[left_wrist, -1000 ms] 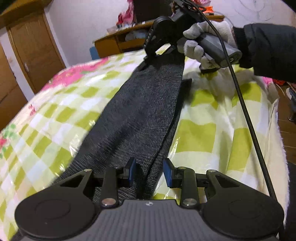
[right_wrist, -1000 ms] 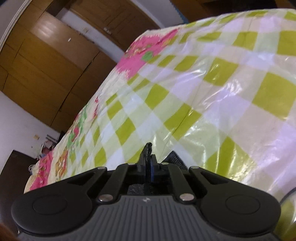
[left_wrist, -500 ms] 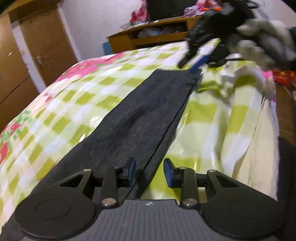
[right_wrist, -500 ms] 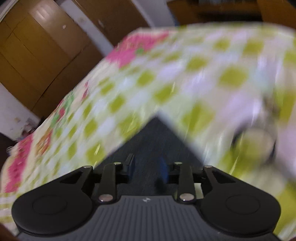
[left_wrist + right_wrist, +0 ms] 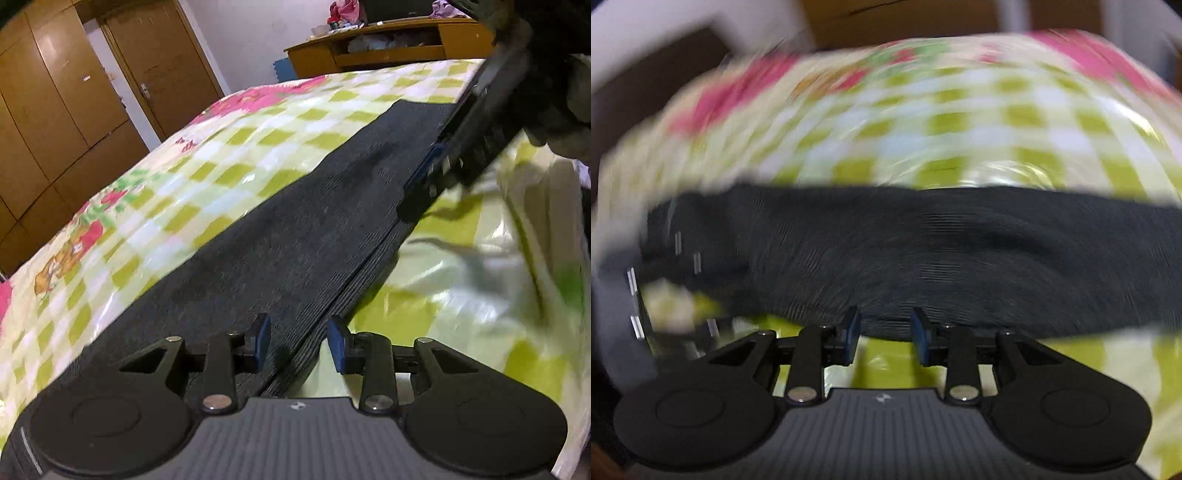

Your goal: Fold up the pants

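The dark grey ribbed pants [image 5: 295, 229] lie flat in a long band on the checked bedspread [image 5: 207, 173]. My left gripper [image 5: 299, 345] is open and empty, straddling the near right edge of the pants. In the left wrist view my right gripper [image 5: 424, 184] hovers low over the pants' right edge farther along. In the blurred right wrist view the pants [image 5: 923, 251] run across the frame and my right gripper [image 5: 884, 334] is open and empty at their near edge.
Wooden wardrobe doors [image 5: 66, 85] stand at the left. A wooden desk with clutter [image 5: 388, 48] stands beyond the bed's far end. The bedspread drops off at the right edge [image 5: 546, 236]. The left gripper's body [image 5: 665, 266] shows blurred at the left of the right wrist view.
My right gripper let go of the pants' far end, opened, and swung down toward the middle of the right edge. The pants now lie flat. My left gripper stayed open.
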The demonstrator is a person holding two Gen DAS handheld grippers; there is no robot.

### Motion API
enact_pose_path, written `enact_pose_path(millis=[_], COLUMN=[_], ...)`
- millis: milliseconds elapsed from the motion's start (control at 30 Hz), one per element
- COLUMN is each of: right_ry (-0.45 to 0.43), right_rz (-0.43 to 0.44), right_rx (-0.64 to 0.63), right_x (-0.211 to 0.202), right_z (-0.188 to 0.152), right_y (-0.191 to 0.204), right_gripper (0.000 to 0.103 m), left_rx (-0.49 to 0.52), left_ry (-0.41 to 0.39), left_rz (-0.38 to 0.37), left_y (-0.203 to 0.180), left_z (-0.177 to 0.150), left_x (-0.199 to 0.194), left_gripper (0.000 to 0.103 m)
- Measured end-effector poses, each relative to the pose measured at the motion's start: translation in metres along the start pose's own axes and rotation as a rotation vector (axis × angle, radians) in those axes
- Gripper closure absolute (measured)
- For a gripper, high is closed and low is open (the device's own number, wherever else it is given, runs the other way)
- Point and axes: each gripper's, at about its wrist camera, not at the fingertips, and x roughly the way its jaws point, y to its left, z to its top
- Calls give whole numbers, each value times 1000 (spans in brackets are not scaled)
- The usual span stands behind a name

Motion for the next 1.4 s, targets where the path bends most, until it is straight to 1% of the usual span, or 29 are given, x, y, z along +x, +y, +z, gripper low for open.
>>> enact_pose_path(millis=[100, 200, 333, 400, 500, 600, 667, 700, 733, 767, 900, 967, 1033, 1067, 1167, 1233, 1267, 1367, 1400], right_ry=[29, 43, 60, 59, 52, 50, 45, 45, 45, 42, 19, 6, -4, -6, -13, -13, -11, 22, 47], right_rz=[-49, -46, -56, -58, -50, -43, -43, -38, -25, -16, -11, -7, -1, 4, 24, 34, 37, 57, 61], right_rx=[-242, -377, -495, -527, -556, -564, -541, -516, -497, -484, -443, -425, -398, -384, -362, -356, -358, -353, -355], right_x=[20, 34, 50, 57, 59, 61, 65, 68, 68, 67, 60, 55, 50, 46, 36, 30, 27, 29, 35], right_z=[0, -3, -8, -8, -6, -6, -3, 0, 1, 3, 9, 11, 15, 17, 21, 21, 20, 12, 6], right_y=[40, 61, 80, 82, 86, 87, 86, 85, 85, 85, 84, 84, 83, 83, 82, 83, 84, 88, 90], right_gripper=[74, 74, 74, 74, 74, 74, 76, 79, 90, 95, 99, 100, 100, 101, 101, 101, 101, 101, 101], left_rx=[5, -3, -37, -56, -50, -55, -50, -50, -50, -50, -49, -52, -16, 12, 56, 45, 45, 33, 41], left_ry=[-3, -9, 0, 2, 12, 23, 29, 28, 26, 23, 26, 35, 22, 21, 39, 53, 65, 89, 94], left_rz=[-4, -19, -23, -14, 10, 19, 25, 23, 24, 24, 49, 44, 42, 55, 76, 83, 88, 52, 50], left_y=[5, 10, 22, 28, 35, 41, 42, 43, 43, 44, 50, 51, 47, 44, 41, 43, 45, 47, 46], left_z=[-5, -8, -14, -17, -21, -25, -26, -26, -26, -26, -28, -29, -31, -32, -37, -38, -39, -46, -49], left_x=[-1, -4, -4, -4, -4, -2, -1, -1, -2, -3, -4, -4, -10, -11, -4, 0, 1, -4, -5], left_gripper=[53, 53, 53, 53, 53, 53, 53, 53, 53, 53, 53, 54, 54, 54, 54, 68, 79, 80, 81])
